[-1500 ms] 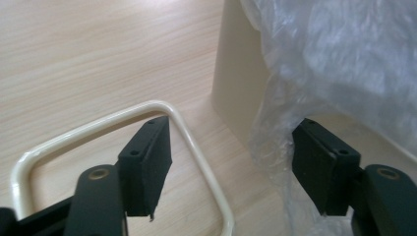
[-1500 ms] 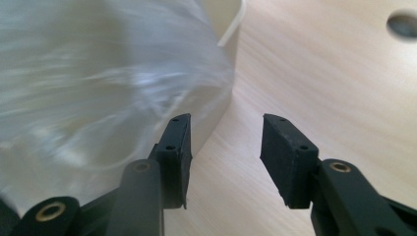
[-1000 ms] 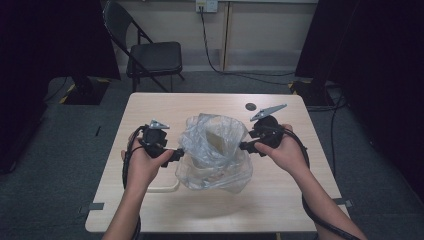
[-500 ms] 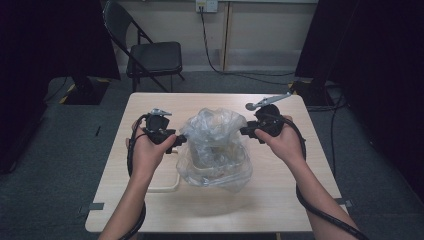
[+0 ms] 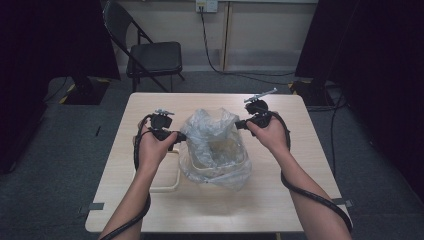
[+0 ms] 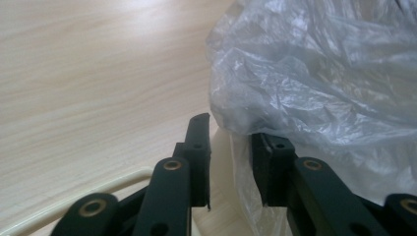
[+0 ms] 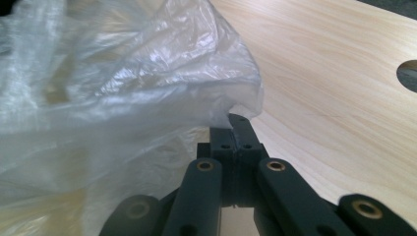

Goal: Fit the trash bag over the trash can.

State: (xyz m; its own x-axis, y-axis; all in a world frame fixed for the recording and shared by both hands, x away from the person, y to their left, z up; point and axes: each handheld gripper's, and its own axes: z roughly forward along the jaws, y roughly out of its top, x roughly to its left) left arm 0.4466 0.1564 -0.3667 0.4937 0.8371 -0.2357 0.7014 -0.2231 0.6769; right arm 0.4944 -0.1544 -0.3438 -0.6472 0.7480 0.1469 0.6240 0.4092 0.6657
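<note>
**Two grippers work the edges of a clear plastic bag**

The pale wooden surface (image 5: 150, 210) lies under both grippers and carries everything in hand. In the right gripper view a dark round hole (image 7: 408, 74) in it sits ahead and to the right of the jaws.

The clear plastic bag (image 5: 215, 145) lies crumpled between the two grippers, at the middle of the surface. In the left gripper view the bag (image 6: 319, 83) billows ahead and to the right of the jaws; in the right gripper view the bag (image 7: 113, 98) rises ahead and to the left of the jaws. Something cream-coloured shows through the film, too blurred to name.

A cream plastic handle (image 5: 167, 186) lies on the surface below and behind the left jaws, running out from under the bag.

The left gripper (image 5: 181, 136) points in at the bag's left side. Its jaws have just been closing, yet a gap stands between them in the left gripper view; a fold of the film hangs in that gap against the right jaw, and the pads do not press on it.

The right gripper (image 5: 239, 125) points in at the bag's upper right edge. Its jaws have just been closing and are pressed together, pinching a corner of the film at their tips, as the right gripper view shows.
</note>
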